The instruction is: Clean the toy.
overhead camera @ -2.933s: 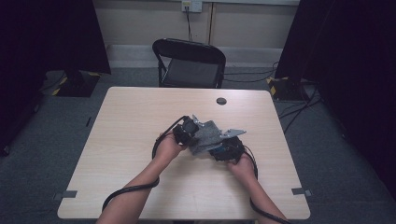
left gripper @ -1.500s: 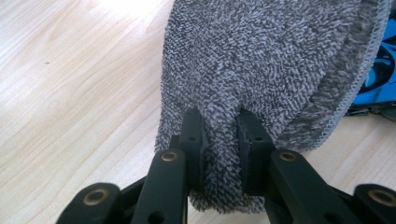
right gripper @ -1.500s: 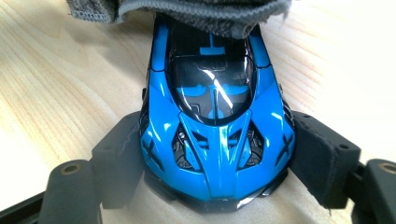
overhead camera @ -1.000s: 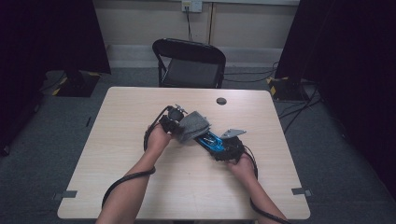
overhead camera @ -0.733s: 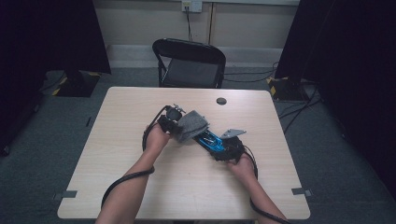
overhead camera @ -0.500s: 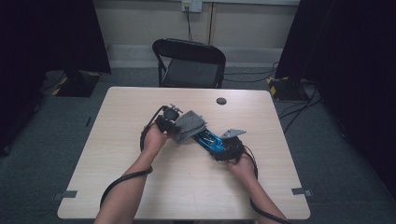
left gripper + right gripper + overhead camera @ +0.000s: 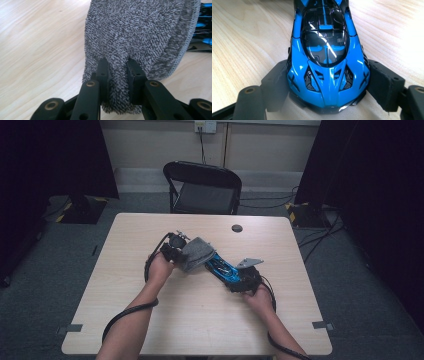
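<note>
Frame centre: right gripper [image 7: 327,100] clamps the blue car [image 7: 325,50] on the table [image 7: 150,320]; left gripper [image 7: 116,75] pinches the cloth [image 7: 140,32] over its far end. Risk: hard wiping may twist the car loose.

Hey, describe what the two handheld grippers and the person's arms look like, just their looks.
Both are black two-jaw tools. The left gripper has slim black linkage arms with brass-coloured pivot rings and small blocky pads. The right gripper has chunkier matte black pads. In the high view the right one carries a grey three-cornered plate, and a black cable trails from each along the forearms, which are bare with no sleeves in sight.
</note>
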{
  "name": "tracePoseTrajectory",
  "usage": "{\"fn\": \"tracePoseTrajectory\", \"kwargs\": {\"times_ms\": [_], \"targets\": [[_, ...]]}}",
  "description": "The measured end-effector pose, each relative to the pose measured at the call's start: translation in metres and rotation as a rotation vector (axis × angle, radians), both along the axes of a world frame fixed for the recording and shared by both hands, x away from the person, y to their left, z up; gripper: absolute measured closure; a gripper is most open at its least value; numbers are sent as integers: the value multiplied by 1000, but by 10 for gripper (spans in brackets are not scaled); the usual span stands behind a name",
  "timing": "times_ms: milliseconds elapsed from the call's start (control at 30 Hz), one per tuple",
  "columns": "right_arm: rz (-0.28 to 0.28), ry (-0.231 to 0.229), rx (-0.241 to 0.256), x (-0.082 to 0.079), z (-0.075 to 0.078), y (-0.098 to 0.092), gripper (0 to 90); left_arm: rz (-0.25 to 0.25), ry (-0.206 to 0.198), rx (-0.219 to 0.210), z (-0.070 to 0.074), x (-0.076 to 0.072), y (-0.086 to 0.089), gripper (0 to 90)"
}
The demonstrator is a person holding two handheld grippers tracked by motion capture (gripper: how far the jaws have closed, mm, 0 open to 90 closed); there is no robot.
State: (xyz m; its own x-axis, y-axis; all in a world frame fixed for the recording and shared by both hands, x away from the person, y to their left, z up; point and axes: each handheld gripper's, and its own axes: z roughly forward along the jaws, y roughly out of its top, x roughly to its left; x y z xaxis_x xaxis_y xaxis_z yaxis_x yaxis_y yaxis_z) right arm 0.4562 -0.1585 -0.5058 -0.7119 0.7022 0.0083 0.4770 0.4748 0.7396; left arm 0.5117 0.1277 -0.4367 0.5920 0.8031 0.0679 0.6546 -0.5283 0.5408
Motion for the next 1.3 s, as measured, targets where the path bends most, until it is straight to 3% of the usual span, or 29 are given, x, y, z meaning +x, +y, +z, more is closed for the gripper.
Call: {"fn": "tracePoseTrajectory", "kwargs": {"times_ms": [200, 367, 533, 733, 900, 1300], "targets": [[0, 0, 0, 0, 0, 0, 243, 37, -22, -10, 4, -3, 17, 752], [0, 1, 1, 0, 0, 0, 243, 30, -26, -15, 7, -9, 30, 751], [0, 1, 1, 0, 0, 0, 243, 38, -36, -54, 6, -22, 43, 751], [0, 1, 0, 0, 0, 0, 243, -19, -49, -83, 4, -47, 49, 748], [-1, 1, -1, 0, 0, 0, 243, -58, -40, -86, -5, -66, 49, 746], [-24, 0, -3, -1, 0, 1, 227, -123, -3, -127, -22, -92, 42, 744]]}}
